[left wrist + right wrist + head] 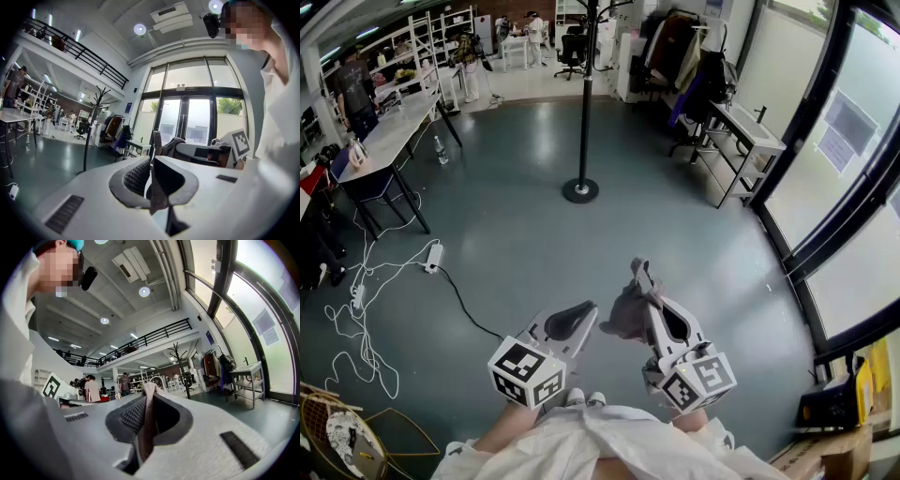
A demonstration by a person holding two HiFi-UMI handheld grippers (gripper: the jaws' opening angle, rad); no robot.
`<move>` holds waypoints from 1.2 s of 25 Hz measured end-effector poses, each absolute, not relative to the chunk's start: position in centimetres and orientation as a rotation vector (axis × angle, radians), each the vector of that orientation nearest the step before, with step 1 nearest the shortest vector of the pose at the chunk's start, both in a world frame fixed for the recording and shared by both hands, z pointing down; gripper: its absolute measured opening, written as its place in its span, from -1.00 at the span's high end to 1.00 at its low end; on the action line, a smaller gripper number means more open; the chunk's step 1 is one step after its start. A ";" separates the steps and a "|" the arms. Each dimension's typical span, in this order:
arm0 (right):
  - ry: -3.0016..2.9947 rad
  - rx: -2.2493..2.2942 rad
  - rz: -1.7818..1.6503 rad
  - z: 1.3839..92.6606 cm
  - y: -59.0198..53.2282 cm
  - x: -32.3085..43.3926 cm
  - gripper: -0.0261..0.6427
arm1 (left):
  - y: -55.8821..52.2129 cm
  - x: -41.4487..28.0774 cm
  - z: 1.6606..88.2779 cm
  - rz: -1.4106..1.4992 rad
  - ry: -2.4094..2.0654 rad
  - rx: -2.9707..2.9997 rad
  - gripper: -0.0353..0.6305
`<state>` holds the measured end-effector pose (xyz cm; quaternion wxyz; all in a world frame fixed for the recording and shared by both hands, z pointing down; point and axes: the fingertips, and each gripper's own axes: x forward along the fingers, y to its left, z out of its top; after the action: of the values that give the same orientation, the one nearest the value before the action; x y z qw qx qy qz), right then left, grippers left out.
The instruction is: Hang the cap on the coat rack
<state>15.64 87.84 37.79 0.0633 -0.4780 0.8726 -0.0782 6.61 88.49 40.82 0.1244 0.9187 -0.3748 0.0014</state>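
R tongs [651, 298] pinch cap [624, 319]; L tongs [587, 313] pressed together, coat rack [585, 103] ahead.

Tool [152, 163] tight on taupe cap [173, 142] fabric, coat rack [93, 123] well beyond

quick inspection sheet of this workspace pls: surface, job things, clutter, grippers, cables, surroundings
surface: bare grey floor
job's things: cap held low in front of the person; coat rack stands ahead, hooks bare
clutter: wire basket, lower left
grippers: left gripper and right gripper both shut on the cap
cables: white cables and power strip on the floor, left
surroundings: tables left, glass wall right
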 end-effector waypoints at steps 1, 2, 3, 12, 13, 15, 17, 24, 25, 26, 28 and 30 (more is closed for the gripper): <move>2.631 -1.445 -0.240 37.7 87.8 15.7 0.87 | 88.3 6.6 40.7 0.002 -1.096 2.680 0.78; 2.628 -1.445 -0.243 37.7 87.7 15.8 0.87 | 88.2 6.6 40.7 -0.001 -1.100 2.681 0.78; 2.626 -1.445 -0.243 37.6 87.6 15.9 0.87 | 88.0 6.6 40.6 -0.006 -1.105 2.680 0.78; 2.669 -1.398 -0.225 37.6 87.1 15.4 0.87 | 86.7 6.4 41.3 -0.022 -1.147 2.633 0.78; 2.669 -1.398 -0.224 37.6 87.0 15.3 0.87 | 86.6 6.5 41.4 -0.023 -1.145 2.631 0.78; 2.658 -1.399 -0.243 37.8 86.7 15.4 0.88 | 86.4 6.8 41.5 -0.029 -1.136 2.628 0.78; 2.654 -1.387 -0.277 38.1 86.4 15.5 0.87 | 86.1 7.3 41.6 -0.032 -1.128 2.629 0.78; 2.701 -1.322 -0.355 40.2 86.0 15.5 0.87 | 85.6 9.3 43.8 -0.102 -1.085 2.543 0.78; 2.700 -1.321 -0.363 40.5 85.8 15.6 0.87 | 85.6 9.6 44.0 -0.119 -1.069 2.530 0.78; 2.699 -1.322 -0.370 40.7 85.6 15.7 0.87 | 85.5 9.8 44.0 -0.131 -1.056 2.526 0.78; 2.697 -1.327 -0.377 41.0 85.0 16.0 0.87 | 85.3 10.1 43.9 -0.127 -1.057 2.544 0.78; 2.695 -1.333 -0.380 41.4 84.6 16.3 0.87 | 85.0 10.3 43.9 -0.112 -1.081 2.563 0.78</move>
<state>16.34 84.56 41.41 0.0555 -0.4392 0.8879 -0.1251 10.28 85.03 43.90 0.1779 0.9060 -0.3821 -0.0394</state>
